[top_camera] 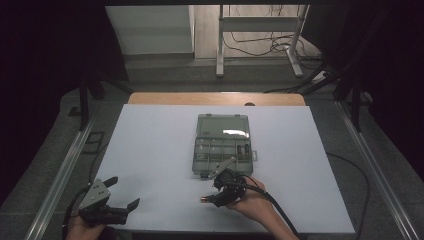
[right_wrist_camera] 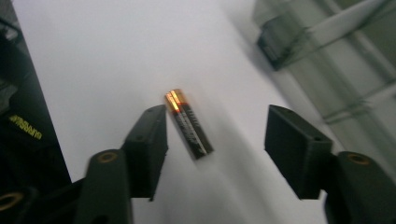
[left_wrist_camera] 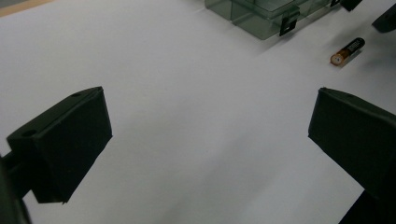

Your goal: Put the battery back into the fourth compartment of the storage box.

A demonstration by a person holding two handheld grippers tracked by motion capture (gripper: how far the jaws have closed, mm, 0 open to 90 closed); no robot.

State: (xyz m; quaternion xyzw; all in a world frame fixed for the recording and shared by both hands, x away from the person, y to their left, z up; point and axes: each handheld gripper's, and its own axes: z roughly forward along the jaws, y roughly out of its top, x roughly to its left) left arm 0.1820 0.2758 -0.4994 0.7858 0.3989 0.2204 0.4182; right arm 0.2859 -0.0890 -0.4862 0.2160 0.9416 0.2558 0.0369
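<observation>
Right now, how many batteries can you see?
3, perhaps more hidden. One battery lies on the white table between the right gripper's open fingers. Two dark ones seem to sit in the organizer box's right compartment.

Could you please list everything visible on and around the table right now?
battery: one, black with copper end, lying on the sheet between the right gripper's jaws, untouched
organiser case: one, clear grey, lid open, mid-table; dark items in a right compartment
sheet: one, white, covering the table
table: one, wooden edge at far side
left gripper: black, open, near left corner
right gripper: black, open, around the battery
</observation>
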